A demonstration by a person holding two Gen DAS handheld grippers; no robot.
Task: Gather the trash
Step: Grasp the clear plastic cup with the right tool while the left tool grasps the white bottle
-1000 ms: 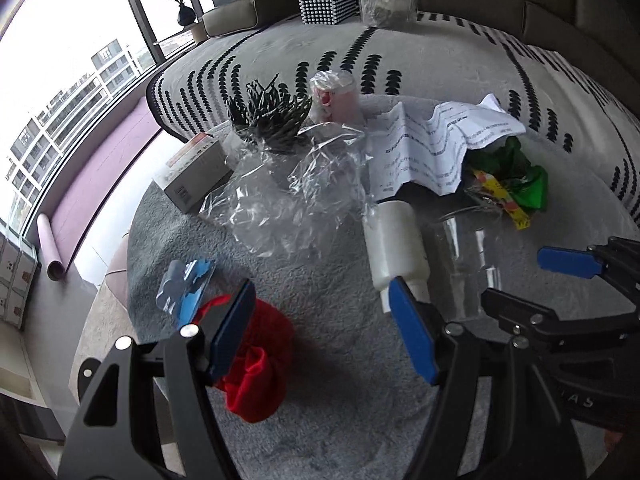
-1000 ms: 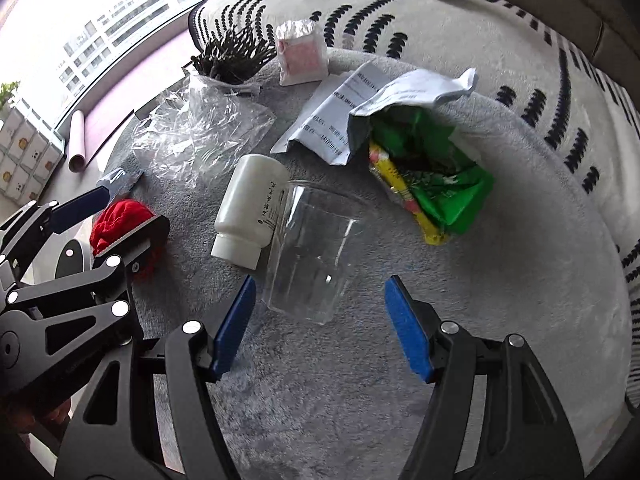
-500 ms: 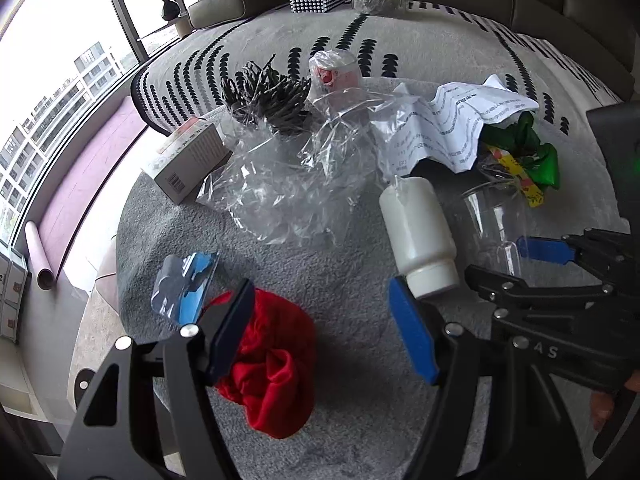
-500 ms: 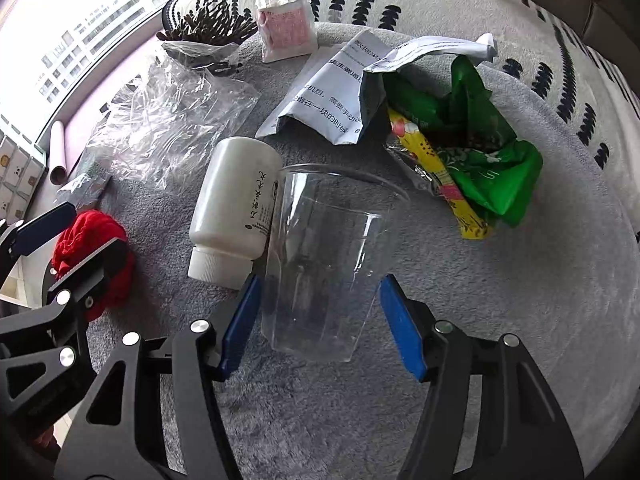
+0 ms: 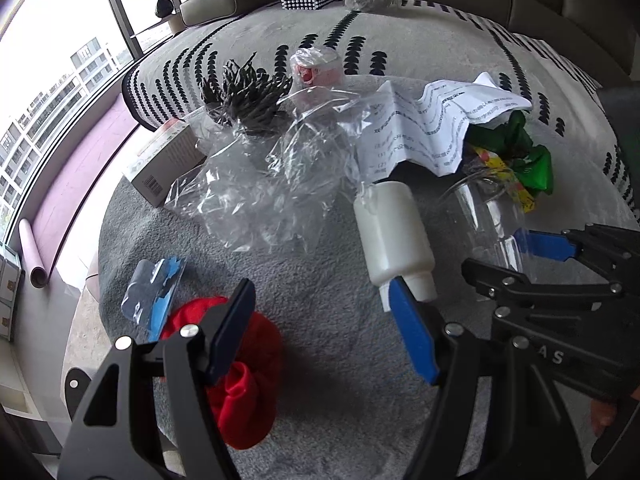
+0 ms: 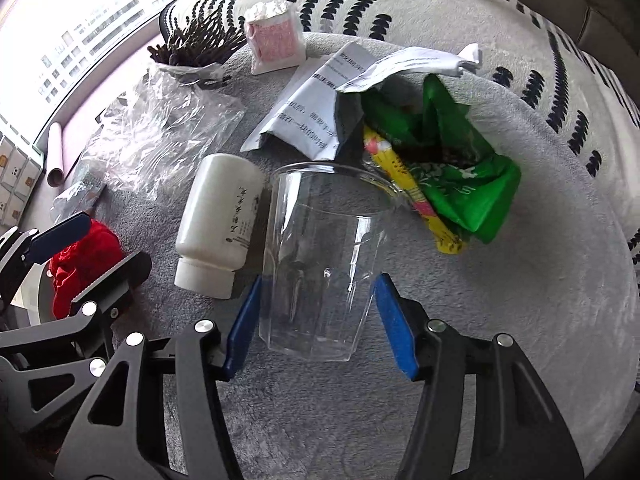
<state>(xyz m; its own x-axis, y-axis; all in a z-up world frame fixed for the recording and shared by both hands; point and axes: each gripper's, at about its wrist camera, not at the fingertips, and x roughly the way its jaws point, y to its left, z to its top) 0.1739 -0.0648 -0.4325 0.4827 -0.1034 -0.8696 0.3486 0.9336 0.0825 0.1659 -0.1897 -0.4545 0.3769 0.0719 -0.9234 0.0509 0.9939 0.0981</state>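
A clear plastic cup [image 6: 320, 256] lies on the grey mat [image 6: 500, 320] with its base between my right gripper's [image 6: 319, 280] blue pads. The jaws are closing and the pads stand just off the cup's sides. A white bottle [image 6: 220, 220] lies on its side to the cup's left. My left gripper [image 5: 320, 292] hangs open over bare mat. A red cloth [image 5: 244, 380] lies by its left finger, and the bottle's cap is near its right fingertip. Behind the cup lie a green wrapper [image 6: 460, 184] and printed paper [image 6: 316, 108].
Crumpled clear film [image 5: 260, 188], a blue blister pack [image 5: 154, 292], a small cardboard box [image 5: 168, 160], a pink packet [image 6: 276, 36] and a dark spiky bundle [image 5: 248, 92] lie across the mat's far and left parts. A patterned rug and a sofa lie beyond.
My right gripper has moved forward around the cup's base and its jaws have narrowed. The left gripper has barely shifted, and its jaws are as wide as before.
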